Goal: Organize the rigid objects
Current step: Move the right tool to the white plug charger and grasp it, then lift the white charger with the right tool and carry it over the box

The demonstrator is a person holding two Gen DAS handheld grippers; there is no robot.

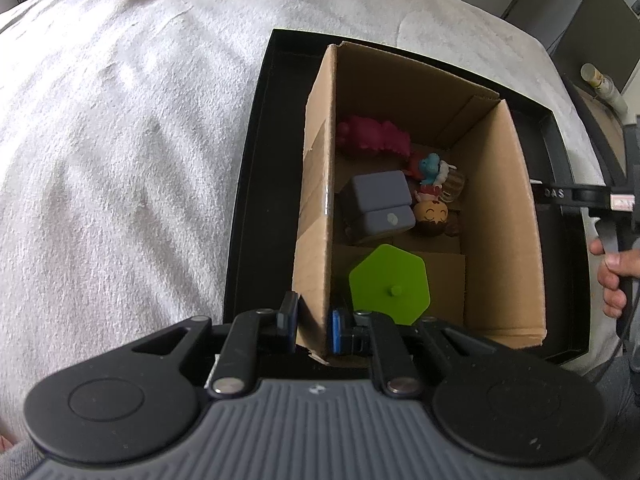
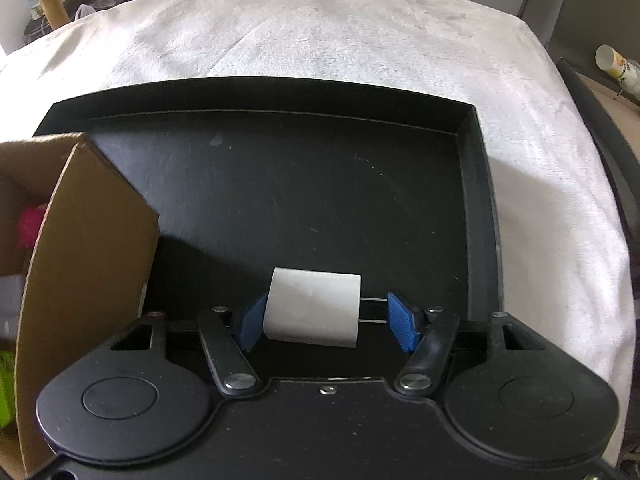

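White charger plug (image 2: 314,310) sits between wide-spread right gripper (image 2: 324,318) pads, prongs toward the right pad; bare black tray (image 2: 320,200) floor ahead. Left gripper (image 1: 312,326) pinches cardboard box (image 1: 316,208) near wall edge.

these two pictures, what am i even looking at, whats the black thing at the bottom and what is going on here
Each picture comes from a camera mounted on a hand-held gripper, a two-finger pincer that a person squeezes; the black shape at the bottom is the tool's own body.

In the left wrist view, the left gripper pinches one wall of a cardboard box, which stands in a black tray on a white cloth. Inside the box lie a green hexagonal piece, a grey block, a dark pink toy and small figurines.

In the right wrist view, the right gripper is open, with a white plug-like block between its blue fingers, metal prongs pointing right. Whether it is gripped is unclear.
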